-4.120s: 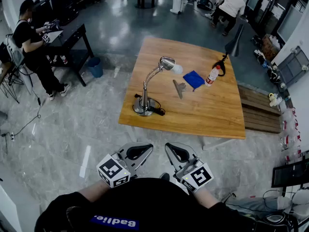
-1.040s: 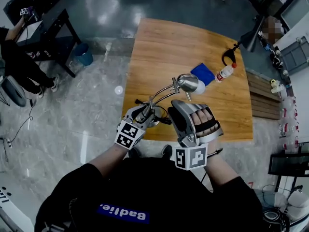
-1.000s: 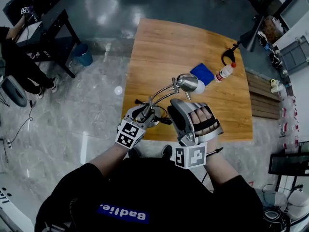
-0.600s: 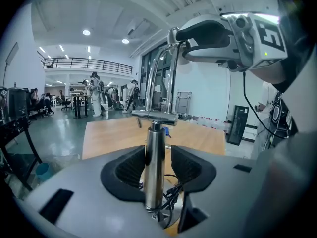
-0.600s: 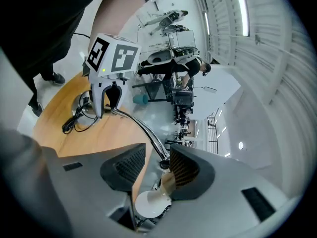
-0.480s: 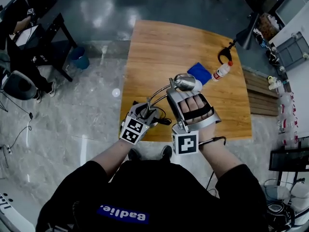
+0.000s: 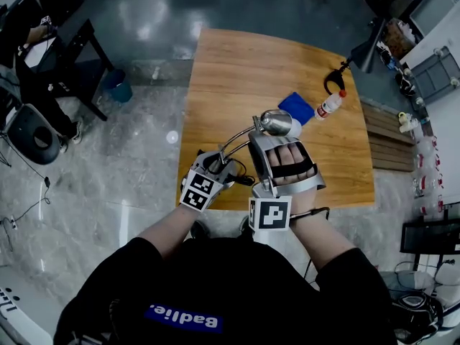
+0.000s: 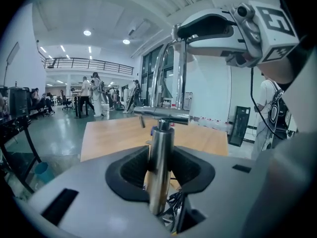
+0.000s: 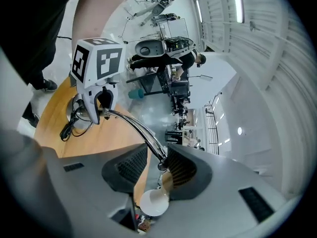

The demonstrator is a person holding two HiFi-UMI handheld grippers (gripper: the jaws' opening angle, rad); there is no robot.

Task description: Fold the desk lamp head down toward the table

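Observation:
A chrome gooseneck desk lamp stands at the near edge of the wooden table (image 7: 251, 63), its head (image 7: 277, 122) raised and its white bulb (image 9: 153, 202) showing. My left gripper (image 7: 218, 162) is low on the lamp. Its jaws are closing, and in the left gripper view both pads (image 8: 136, 168) touch the upright chrome post (image 8: 159, 167). My right gripper (image 7: 269, 138) is at the top of the curved neck (image 9: 136, 130), just behind the head. Its jaws are closing too. The neck's end lies against one pad (image 9: 181, 170), and a gap shows at the other. The base (image 9: 74, 114) and its black cord lie below.
A blue cloth (image 7: 293, 108), a red-capped bottle (image 7: 329, 105) and a black lamp (image 7: 363, 52) sit at the table's far right. To the left are a black desk (image 7: 68, 52), a blue bin (image 7: 115, 88) and a seated person (image 7: 29, 38). The floor is grey tile.
Four seconds ago both grippers hung near my body, off the table; now they are at the lamp. Over the last second the right gripper rolled and both edged forward.

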